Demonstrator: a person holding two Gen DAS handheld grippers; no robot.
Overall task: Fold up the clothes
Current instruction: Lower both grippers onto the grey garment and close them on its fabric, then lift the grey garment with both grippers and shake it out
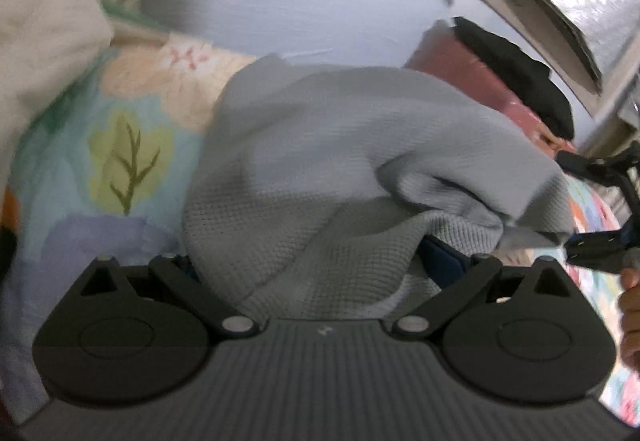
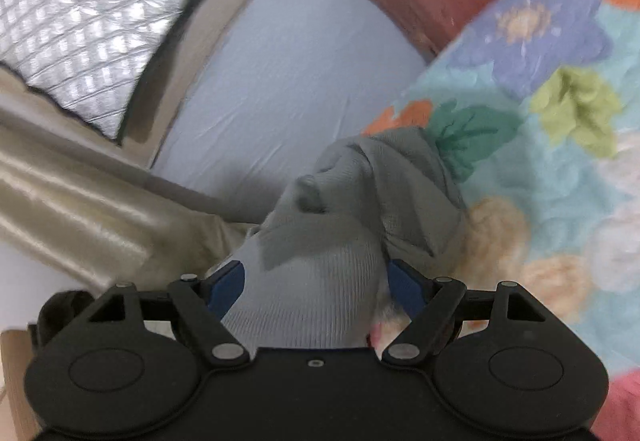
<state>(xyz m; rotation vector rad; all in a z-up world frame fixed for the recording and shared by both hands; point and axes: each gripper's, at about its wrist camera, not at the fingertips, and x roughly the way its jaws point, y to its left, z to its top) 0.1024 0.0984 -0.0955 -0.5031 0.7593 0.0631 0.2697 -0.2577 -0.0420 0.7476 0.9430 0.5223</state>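
Grey knit garment (image 1: 320,161) bunched between both tongs, over floral blanket (image 1: 120,145)

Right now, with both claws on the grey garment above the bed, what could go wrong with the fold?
1. The grey garment hangs bunched between the left claw and the right claw, so a fold from here would probably trap creases.
2. Fabric fills each claw deeply and may catch in the linkage.
3. The black and pink pile lies close behind; a swing might drag it.

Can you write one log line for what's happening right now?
step: folding | left gripper: holding grey garment | right gripper: holding it too | surface: floral blanket
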